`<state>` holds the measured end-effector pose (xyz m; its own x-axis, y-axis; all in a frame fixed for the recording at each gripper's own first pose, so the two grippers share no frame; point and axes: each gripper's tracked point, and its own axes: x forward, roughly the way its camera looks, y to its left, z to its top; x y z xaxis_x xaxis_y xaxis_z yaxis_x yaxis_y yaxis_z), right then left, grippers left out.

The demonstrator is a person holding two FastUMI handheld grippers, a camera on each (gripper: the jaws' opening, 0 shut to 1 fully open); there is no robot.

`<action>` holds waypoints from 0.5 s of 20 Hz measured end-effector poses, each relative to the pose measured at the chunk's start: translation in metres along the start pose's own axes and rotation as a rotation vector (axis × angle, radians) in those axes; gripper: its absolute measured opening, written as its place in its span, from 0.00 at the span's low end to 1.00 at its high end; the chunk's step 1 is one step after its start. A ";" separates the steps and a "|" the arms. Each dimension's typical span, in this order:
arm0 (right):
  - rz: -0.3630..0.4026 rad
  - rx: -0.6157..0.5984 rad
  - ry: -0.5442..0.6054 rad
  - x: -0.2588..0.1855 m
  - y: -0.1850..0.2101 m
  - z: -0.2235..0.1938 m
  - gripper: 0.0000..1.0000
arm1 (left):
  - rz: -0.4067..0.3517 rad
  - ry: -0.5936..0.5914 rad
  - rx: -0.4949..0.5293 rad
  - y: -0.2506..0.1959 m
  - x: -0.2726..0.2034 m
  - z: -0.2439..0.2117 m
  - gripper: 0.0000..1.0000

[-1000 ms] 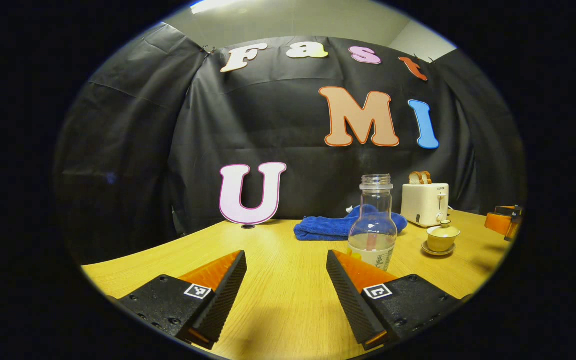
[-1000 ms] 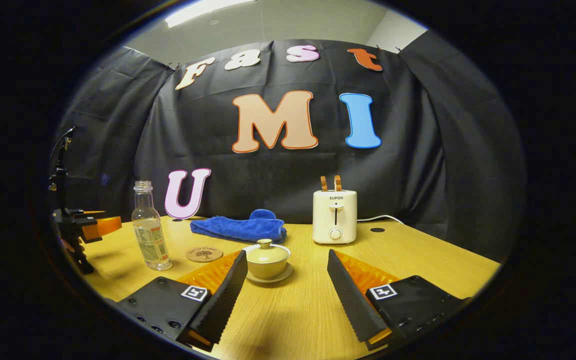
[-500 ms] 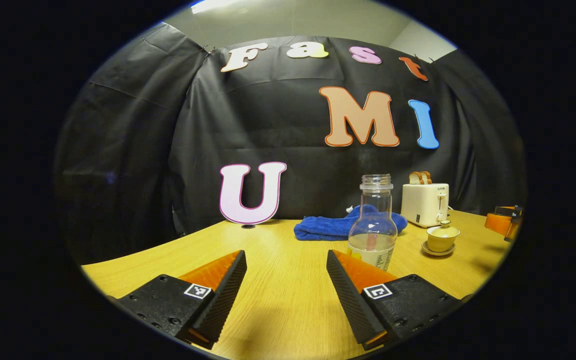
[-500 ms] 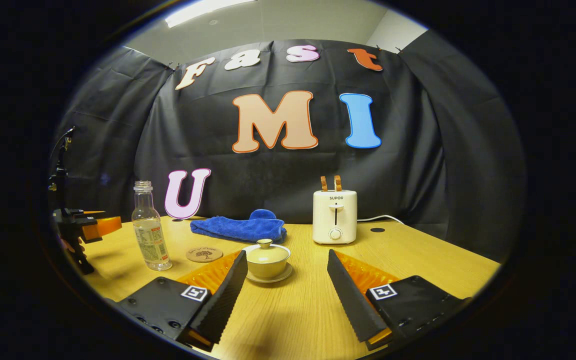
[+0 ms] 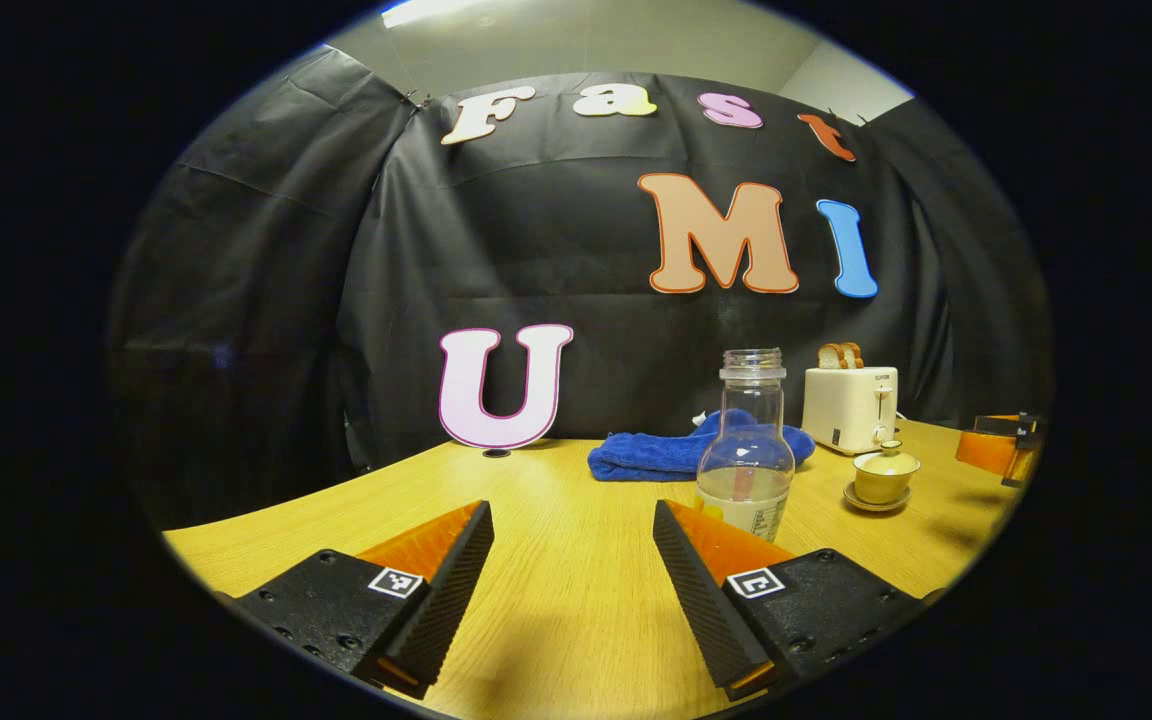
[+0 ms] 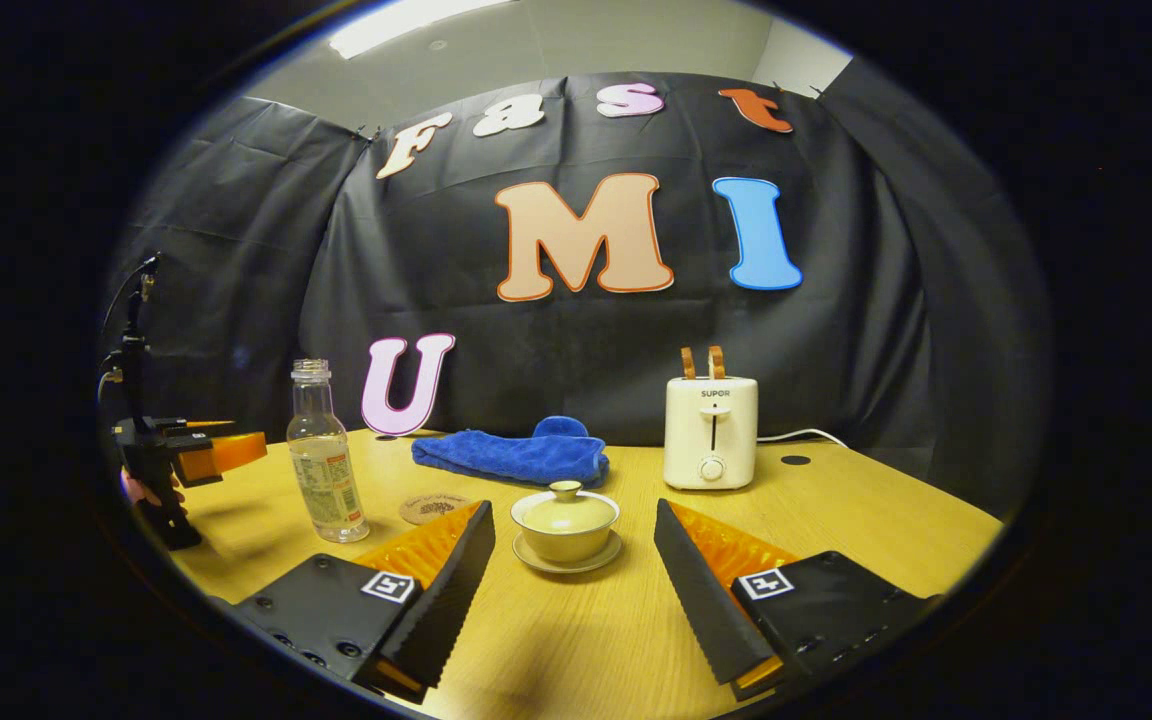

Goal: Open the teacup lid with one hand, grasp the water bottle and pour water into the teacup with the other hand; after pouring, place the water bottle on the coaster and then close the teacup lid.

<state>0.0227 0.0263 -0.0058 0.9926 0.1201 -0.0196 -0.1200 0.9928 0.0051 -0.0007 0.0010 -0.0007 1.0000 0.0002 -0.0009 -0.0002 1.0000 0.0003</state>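
In the right gripper view, L to R: the left gripper [image 6: 198, 452] is hanging at the far left over the table [image 6: 836, 510], a hand partly showing behind it; in its own view its fingers are spread wide w/ nothing between them. Next is the water bottle [image 6: 326, 455], standing upright, cap off, roughly a third full. The coaster [image 6: 434, 508] is lying just beside it, bare, w/ a blue towel [image 6: 514, 455] farther back. The teacup [image 6: 566, 522] is sitting on its saucer w/ the lid [image 6: 566, 507] on, framed between the fingers of the right gripper [image 6: 571, 575], which is also released, holding nothing, and not touching the cup. A toaster [image 6: 710, 432] is standing behind, to the right. Nothing's started yet, I'd say; the lid lift is coming first. Risks: the lid knob is small and prob. slick, so an off-centre pinch could drop the lid or drag cup & saucer. The bottle is open, so a knock from the left gripper could tip it and spill water.
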 end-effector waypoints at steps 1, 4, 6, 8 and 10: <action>0.004 0.000 0.004 0.006 0.002 -0.001 1.00 | 0.000 0.001 -0.002 0.000 0.000 0.000 0.94; 0.005 0.002 0.020 0.025 0.004 -0.004 0.99 | -0.006 0.002 -0.002 -0.001 0.000 0.001 0.94; 0.012 0.000 0.034 0.036 0.007 -0.007 0.99 | -0.011 0.000 -0.001 -0.001 0.000 0.000 0.94; 0.026 -0.005 0.051 0.048 0.012 -0.010 1.00 | -0.016 0.001 -0.001 -0.001 0.000 0.000 0.94; 0.027 -0.004 0.060 0.059 0.013 -0.010 1.00 | -0.020 0.000 -0.001 -0.002 0.000 0.001 0.94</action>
<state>0.0798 0.0459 -0.0174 0.9860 0.1463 -0.0795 -0.1466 0.9892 0.0025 -0.0008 -0.0014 0.0002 0.9998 -0.0202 -0.0013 0.0202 0.9998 -0.0012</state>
